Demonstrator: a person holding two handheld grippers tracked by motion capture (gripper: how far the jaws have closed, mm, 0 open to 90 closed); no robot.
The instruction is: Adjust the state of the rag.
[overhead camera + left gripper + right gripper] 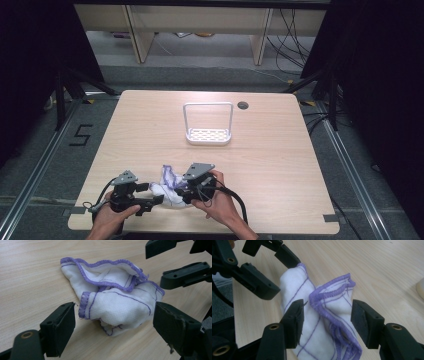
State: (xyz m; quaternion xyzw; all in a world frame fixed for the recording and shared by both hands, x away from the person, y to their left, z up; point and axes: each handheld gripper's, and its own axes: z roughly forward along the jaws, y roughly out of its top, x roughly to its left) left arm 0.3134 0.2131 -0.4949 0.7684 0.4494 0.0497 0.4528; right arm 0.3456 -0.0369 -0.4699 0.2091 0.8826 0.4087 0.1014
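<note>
nearby, white rack [208,136] without contents

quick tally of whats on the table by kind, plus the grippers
cloth (white, purple trim): 1
white rack with a tall handle: 1
hand-held gripper: 2, the left hand-held gripper and the right hand-held gripper
total: 4
</note>
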